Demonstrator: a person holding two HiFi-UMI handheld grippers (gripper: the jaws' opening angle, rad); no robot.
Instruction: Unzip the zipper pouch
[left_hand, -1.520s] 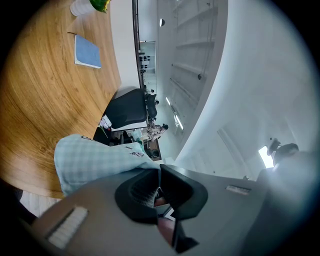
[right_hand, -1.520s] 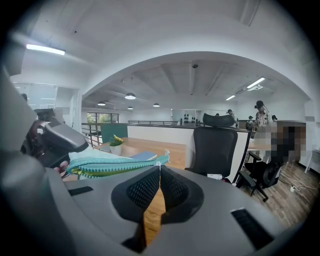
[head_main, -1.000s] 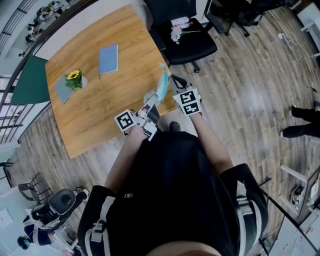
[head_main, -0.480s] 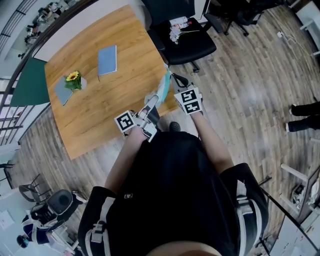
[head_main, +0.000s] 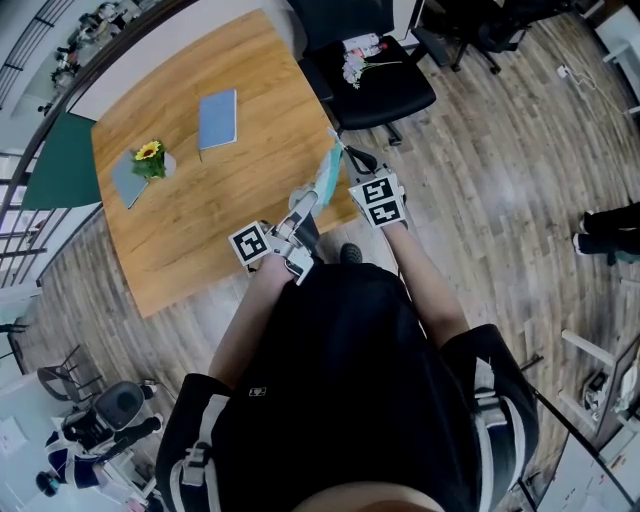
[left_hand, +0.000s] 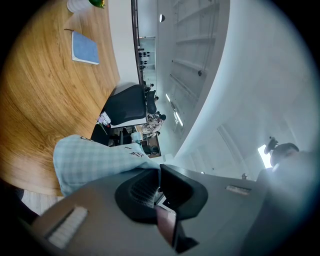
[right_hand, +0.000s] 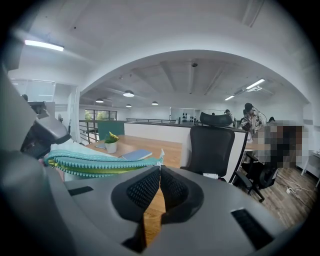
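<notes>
On my head view the worktop (head_main: 200, 240) carries a flower pot (head_main: 149, 156) at 9 o'clock and a blue notebook (head_main: 217, 118) at 12. My left hand-held gripper (left_hand: 158, 186) is clamped on the near end of the pouch (head_main: 324, 178); the checked fabric runs right into its closed jaws. The pouch is lifted off the worktop, over the 3 o'clock edge, stretched between both grippers. My right hand-held gripper (right_hand: 159, 176) has its jaws pinched together at the far end of the pouch, on the white zipper pull (right_hand: 161, 153). A black chair (head_main: 380, 85) stands at 1 o'clock from the pouch.
</notes>
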